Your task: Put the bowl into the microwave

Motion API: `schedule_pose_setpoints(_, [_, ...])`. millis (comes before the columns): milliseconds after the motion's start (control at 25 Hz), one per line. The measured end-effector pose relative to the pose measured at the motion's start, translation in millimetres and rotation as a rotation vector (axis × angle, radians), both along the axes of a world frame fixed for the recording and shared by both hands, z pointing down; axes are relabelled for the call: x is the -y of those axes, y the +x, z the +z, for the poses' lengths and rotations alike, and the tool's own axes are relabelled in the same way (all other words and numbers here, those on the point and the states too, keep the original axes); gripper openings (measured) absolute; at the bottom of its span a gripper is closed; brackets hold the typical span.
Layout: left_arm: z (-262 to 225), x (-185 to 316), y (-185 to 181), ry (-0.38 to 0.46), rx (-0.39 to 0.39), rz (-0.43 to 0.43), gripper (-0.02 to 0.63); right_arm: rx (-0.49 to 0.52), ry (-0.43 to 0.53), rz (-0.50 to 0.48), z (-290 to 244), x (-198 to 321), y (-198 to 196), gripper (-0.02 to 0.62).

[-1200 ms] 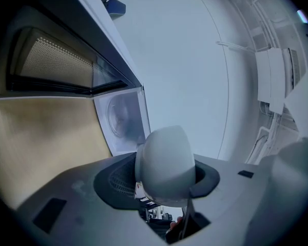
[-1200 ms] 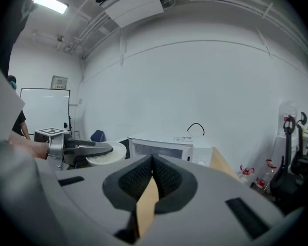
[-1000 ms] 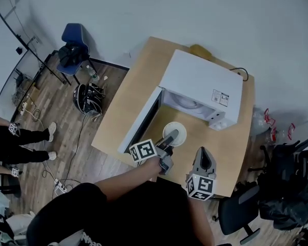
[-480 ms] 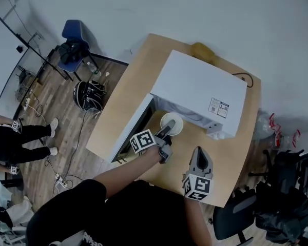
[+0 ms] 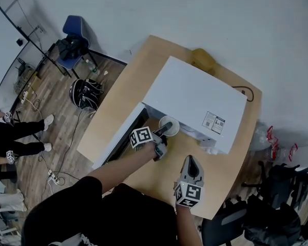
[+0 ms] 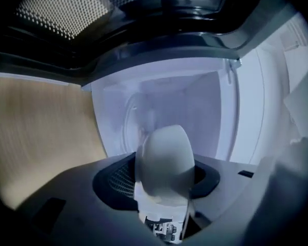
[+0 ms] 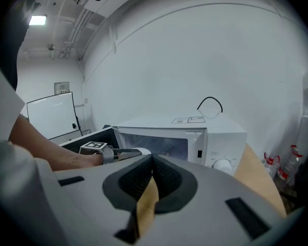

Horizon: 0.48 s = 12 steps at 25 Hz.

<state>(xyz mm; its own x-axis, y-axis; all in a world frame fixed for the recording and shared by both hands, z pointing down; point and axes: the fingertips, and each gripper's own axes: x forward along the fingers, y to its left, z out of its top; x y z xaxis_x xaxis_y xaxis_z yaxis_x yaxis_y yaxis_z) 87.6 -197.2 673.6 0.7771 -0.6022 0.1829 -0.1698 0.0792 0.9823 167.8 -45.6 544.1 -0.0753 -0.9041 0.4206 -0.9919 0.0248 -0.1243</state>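
A white bowl [image 5: 169, 124] hangs at the mouth of the white microwave [image 5: 195, 99], whose door [image 5: 117, 137] stands swung open to the left. My left gripper [image 5: 162, 132] is shut on the bowl's near rim. In the left gripper view the bowl [image 6: 164, 158] sits tilted between the jaws, with the pale cavity [image 6: 195, 101] straight ahead. My right gripper [image 5: 191, 162] hovers over the table to the right, short of the microwave, shut with nothing in it. From the right gripper view, its pads [image 7: 153, 164] meet, and the left gripper [image 7: 120, 155] reaches toward the microwave [image 7: 195, 137].
The microwave stands on a wooden table [image 5: 220, 178] with bare room at the front right. A blue chair [image 5: 72, 37] and bags [image 5: 84, 94] are on the floor at the left. A person's legs [image 5: 20, 137] show at the far left. A black office chair [image 5: 231, 222] stands at the lower right.
My left gripper has carried the bowl forward and down to the mouth of the microwave cavity. My right gripper has drifted a little toward the microwave, still shut.
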Motion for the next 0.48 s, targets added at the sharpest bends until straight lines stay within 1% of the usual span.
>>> schedule_pose_setpoints(120, [7,8,9,0.006,-0.042,0.025,0.210,-0.017,-0.017,-0.034,5,1,1,0.060])
schedule_pose_setpoints(200, [12,12,15,0.002,-0.049,0.042,0.210,-0.017,-0.025,-0.046,8,3,2,0.060])
schedule_pose_setpoints(360, [24,18,20,-0.025,-0.043,0.041,0.210,0.014,-0.027,-0.039,14,8,8,0.060])
schedule_pose_setpoints(480, [26,21,24,-0.014,-0.005,0.048,0.210,0.007,-0.017,-0.054,13,10,8,0.060])
